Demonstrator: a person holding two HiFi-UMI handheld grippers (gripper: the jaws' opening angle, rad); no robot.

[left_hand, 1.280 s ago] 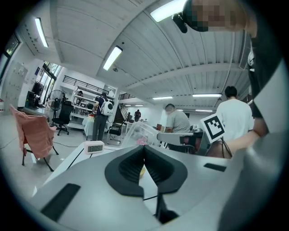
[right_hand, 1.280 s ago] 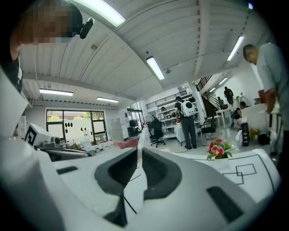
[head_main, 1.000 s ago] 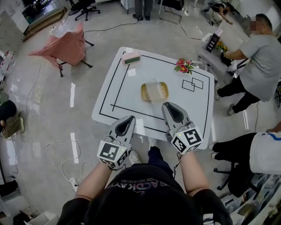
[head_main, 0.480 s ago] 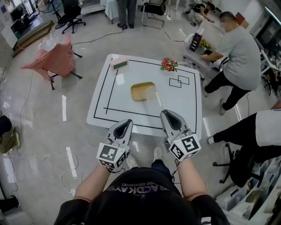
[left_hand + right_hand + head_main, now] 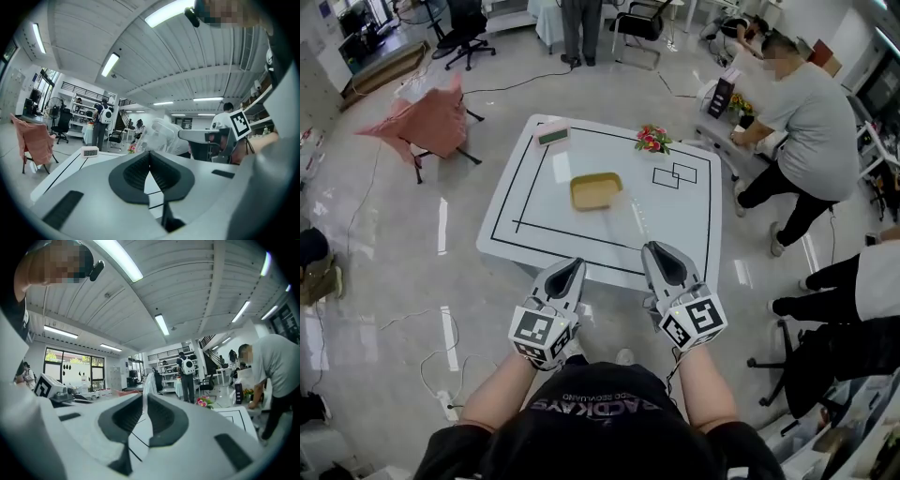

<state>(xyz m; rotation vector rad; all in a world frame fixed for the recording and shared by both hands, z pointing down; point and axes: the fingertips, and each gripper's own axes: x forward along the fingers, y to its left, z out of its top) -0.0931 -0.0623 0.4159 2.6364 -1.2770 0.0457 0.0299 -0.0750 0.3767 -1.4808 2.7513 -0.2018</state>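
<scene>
My right gripper [image 5: 657,250] is shut on the thin edge of a clear plastic lid [image 5: 637,221], which hangs in the air over the near part of the white table [image 5: 684,220]. In the right gripper view the lid [image 5: 149,382] stands as a narrow sheet between the closed jaws of the right gripper [image 5: 144,399]. Beyond it on the table a yellow tray [image 5: 595,190] lies uncovered. My left gripper [image 5: 570,268] hovers just off the table's near edge, shut with nothing in it. From the left gripper [image 5: 150,157] the lid [image 5: 159,133] shows to the right.
Pink flowers [image 5: 652,140] and a small clock [image 5: 553,135] sit at the table's far side. A person in grey [image 5: 802,122] bends over a side table at the right. A pink-draped chair [image 5: 427,112] stands at the left. Cables lie on the floor.
The view has backed away from the table. The clear lid, over the tray before, has come off it toward me in the right gripper. The person in grey has shifted.
</scene>
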